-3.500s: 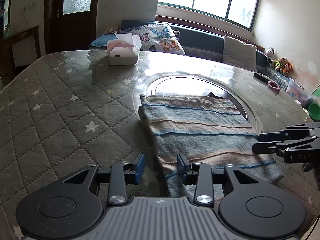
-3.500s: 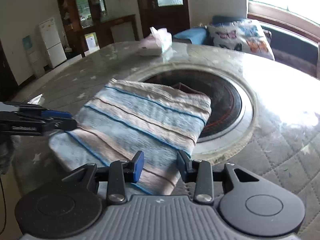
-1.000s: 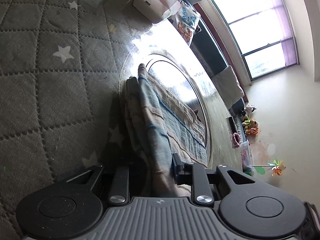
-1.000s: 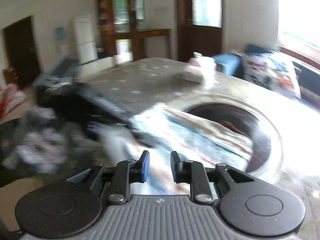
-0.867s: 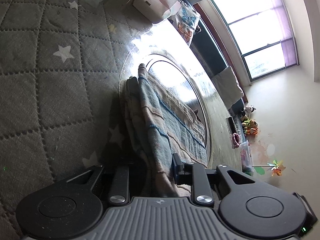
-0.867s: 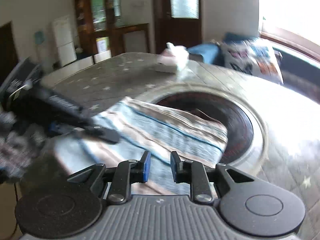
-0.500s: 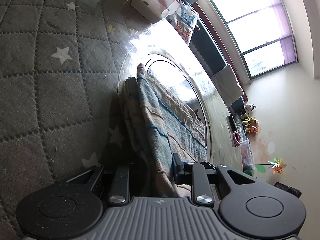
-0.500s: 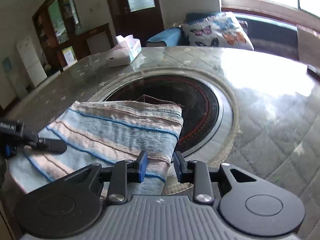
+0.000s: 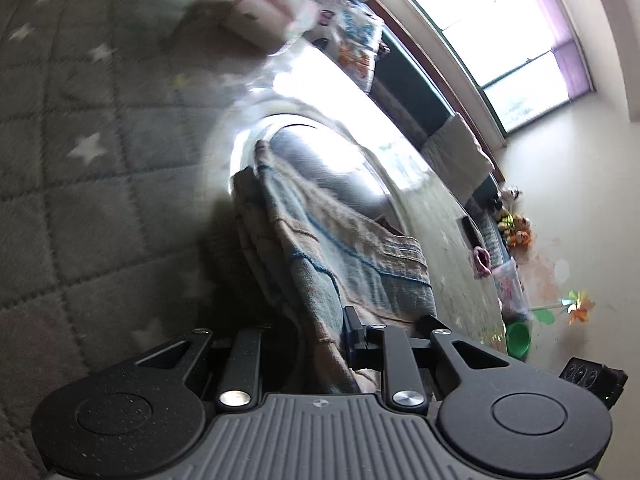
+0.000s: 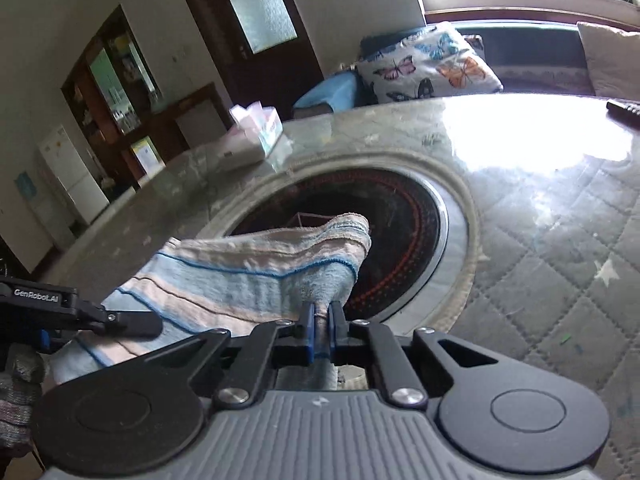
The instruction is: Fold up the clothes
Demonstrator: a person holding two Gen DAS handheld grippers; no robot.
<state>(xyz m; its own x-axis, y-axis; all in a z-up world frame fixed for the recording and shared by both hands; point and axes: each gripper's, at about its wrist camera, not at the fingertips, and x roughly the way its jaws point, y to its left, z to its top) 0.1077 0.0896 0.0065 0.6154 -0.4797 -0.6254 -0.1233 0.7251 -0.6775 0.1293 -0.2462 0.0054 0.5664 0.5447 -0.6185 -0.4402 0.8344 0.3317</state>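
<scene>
A folded striped cloth (image 10: 248,276), blue and beige, lies partly over the round glass inset of the table. My right gripper (image 10: 320,332) is shut on the cloth's near right corner, its blue pads pressing the fabric, and the edge rises toward them. My left gripper (image 9: 316,340) is rolled on its side and shut on the opposite near edge of the cloth (image 9: 352,264); one of its fingers is hidden under the fabric. From the right wrist view, the left gripper (image 10: 100,316) shows at the cloth's left side, held by a gloved hand.
The table wears a grey quilted cover with white stars (image 9: 80,160). A dark round glass inset (image 10: 404,216) sits in the middle. A tissue box (image 10: 252,140) stands at the far side, a remote (image 10: 624,110) at the far right. A butterfly pillow (image 10: 428,64) lies beyond.
My right gripper came down to the cloth's near right corner and closed on it. The left gripper rose a little, lifting its edge of the cloth.
</scene>
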